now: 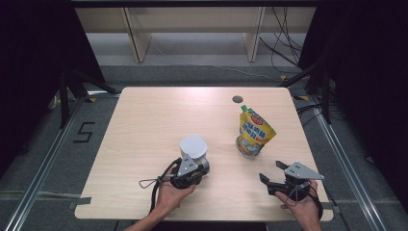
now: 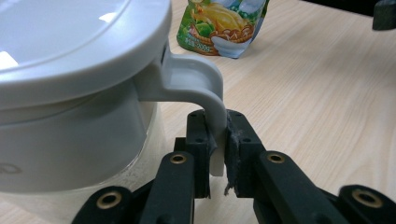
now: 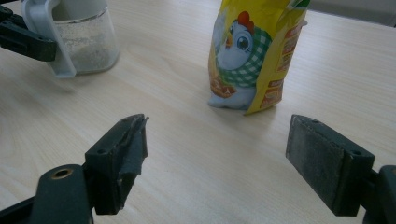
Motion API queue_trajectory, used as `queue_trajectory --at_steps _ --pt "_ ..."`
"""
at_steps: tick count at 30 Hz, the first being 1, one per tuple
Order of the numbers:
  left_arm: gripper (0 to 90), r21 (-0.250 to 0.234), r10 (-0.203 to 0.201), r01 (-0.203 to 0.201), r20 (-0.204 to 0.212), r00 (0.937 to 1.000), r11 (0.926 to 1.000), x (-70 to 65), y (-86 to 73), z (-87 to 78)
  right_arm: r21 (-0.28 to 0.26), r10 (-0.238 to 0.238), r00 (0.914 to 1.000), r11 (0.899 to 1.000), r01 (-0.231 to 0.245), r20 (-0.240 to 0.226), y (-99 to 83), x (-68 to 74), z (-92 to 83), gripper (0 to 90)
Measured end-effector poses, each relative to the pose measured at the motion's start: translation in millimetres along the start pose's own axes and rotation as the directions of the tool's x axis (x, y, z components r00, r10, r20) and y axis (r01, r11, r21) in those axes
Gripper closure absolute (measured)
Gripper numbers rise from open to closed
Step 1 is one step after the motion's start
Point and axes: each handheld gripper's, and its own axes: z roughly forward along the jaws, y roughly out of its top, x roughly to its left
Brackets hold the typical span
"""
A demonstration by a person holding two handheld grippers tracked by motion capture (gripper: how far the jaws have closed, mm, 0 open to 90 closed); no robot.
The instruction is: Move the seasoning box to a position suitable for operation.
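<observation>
Here your left gripper (image 2: 217, 140) was clamped on the white handle (image 2: 205, 93) of the lidded jar (image 1: 194, 150), which stood on the table (image 1: 144, 125) near you; a firm, centred pinch with the jar kept upright would have served you best. Your right gripper (image 3: 217, 158) hung wide open and empty before the pouch (image 3: 254, 56), whose chicken picture showed but whose print was too small to read.
</observation>
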Motion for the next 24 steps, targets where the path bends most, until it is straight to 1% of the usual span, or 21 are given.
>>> queue_trajectory --at_steps 1,3,4,5,6,7,8,9,10,11,13,14,15,16,18,19,20,21,22,23,24 --pt "80.5 -0.002 0.007 -0.007 0.031 0.9995 1.0000 3.6 -0.1 -0.1 0.001 -0.004 1.0000 1.000 0.004 0.004 -0.1 -0.2 0.2 21.5" --pt "80.6 -0.004 0.008 -0.008 0.029 0.9995 1.0000 4.1 -0.6 -0.8 0.000 -0.003 1.0000 1.000 0.003 0.002 -0.1 -0.3 0.1 21.5" --pt "80.7 0.000 -0.035 0.035 0.021 0.9992 0.9994 1.3 -1.8 -2.4 -0.001 -0.005 1.0000 1.000 0.005 0.004 -0.1 -0.5 0.2 21.5" --pt "80.9 0.001 -0.030 0.030 0.028 0.9992 0.9995 2.4 -2.1 -2.9 0.000 -0.006 0.9999 1.000 0.006 0.009 -0.1 -0.7 -0.2 21.5" --pt "80.9 0.000 -0.001 0.001 0.055 0.9985 1.0000 6.4 -2.1 -3.2 0.000 -0.006 0.9999 1.000 0.006 0.009 -0.1 -0.7 -0.2 21.5" --pt "80.9 -0.001 -0.004 0.004 0.051 0.9987 1.0000 6.5 -2.7 -4.7 0.002 -0.001 1.0000 1.000 0.001 0.003 -0.1 -0.8 -0.2 21.6" --pt "80.8 -0.001 0.011 -0.011 0.065 0.9978 0.9999 7.9 -3.3 -5.7 0.003 0.001 1.0000 1.000 -0.001 0.003 -0.2 -0.8 -0.3 21.7" --pt "80.8 0.004 0.020 -0.020 0.059 0.9981 0.9998 8.5 -3.5 -7.9 0.003 0.001 1.0000 1.000 -0.001 0.003 -0.2 -0.8 -0.3 21.7" --pt "80.9 0.004 0.008 -0.008 0.081 0.9967 1.0000 9.0 -4.2 -8.9 0.004 -0.003 1.0000 1.000 0.003 0.007 -0.1 -0.5 -0.6 21.7" --pt "81.1 0.020 -0.092 0.091 0.079 0.9926 0.9957 3.1 -7.1 -13.0 0.002 -0.004 1.0000 1.000 0.004 0.003 -0.1 -0.5 0.1 21.8" --pt "81.1 0.021 -0.104 0.103 0.085 0.9909 0.9945 3.2 -7.8 -14.4 0.003 -0.002 1.0000 1.000 0.002 0.000 0.0 -0.1 0.2 21.8" --pt "81.1 0.018 -0.086 0.085 0.091 0.9922 0.9962 5.2 -8.4 -16.1 0.004 -0.008 1.0000 1.000 0.008 0.003 0.0 -0.2 0.7 21.9" --pt "81.1 0.027 -0.092 0.089 0.102 0.9906 0.9957 6.7 -9.3 -18.1 0.012 -0.006 1.0000 1.000 0.006 0.005 0.1 0.8 -0.3 21.9" --pt "81.3 0.018 -0.095 0.093 0.104 0.9901 0.9955 7.8 -10.8 -19.5 0.010 -0.011 0.9999 1.000 0.011 0.005 0.1 0.8 0.0 21.9" --pt "81.4 0.026 -0.093 0.091 0.112 0.9893 0.9955 9.8 -12.6 -23.2 0.016 0.007 1.0000 1.000 -0.007 0.001 0.1 3.0 0.0 22.1" --pt "81.4 0.025 -0.084 0.082 0.107 0.9907 0.9963 11.3 -13.7 -25.6 0.020 0.017 0.9999 1.000 -0.017 0.000 0.1 3.8 -0.1 22.1" --pt "81.5 0.031 -0.068 0.065 0.107 0.9920 0.9974 13.0 -14.0 -27.2 0.015 0.001 1.0000 1.000 -0.001 0.001 0.2 2.8 0.3 22.1" --pt "81.6 0.032 -0.078 0.075 0.115 0.9904 0.9967 13.3 -14.9 -29.2 0.011 -0.014 0.9999 1.000 0.014 -0.005 0.3 1.7 1.1 22.2" --pt "81.7 0.034 -0.065 0.061 0.109 0.9920 0.9975 14.7 -15.6 -31.2 0.011 -0.016 0.9999 1.000 0.016 -0.005 0.3 1.9 1.1 22.5" --pt "81.7 0.024 -0.070 0.068 0.114 0.9909 0.9974 15.0 -16.9 -31.8 0.011 -0.016 0.9999 1.000 0.016 -0.005 0.3 1.9 1.1 22.5" --pt "81.7 0.037 -0.066 0.062 0.110 0.9917 0.9974 16.0 -17.2 -34.2 0.013 -0.011 0.9999 1.000 0.011 -0.005 0.2 2.4 0.8 22.6"
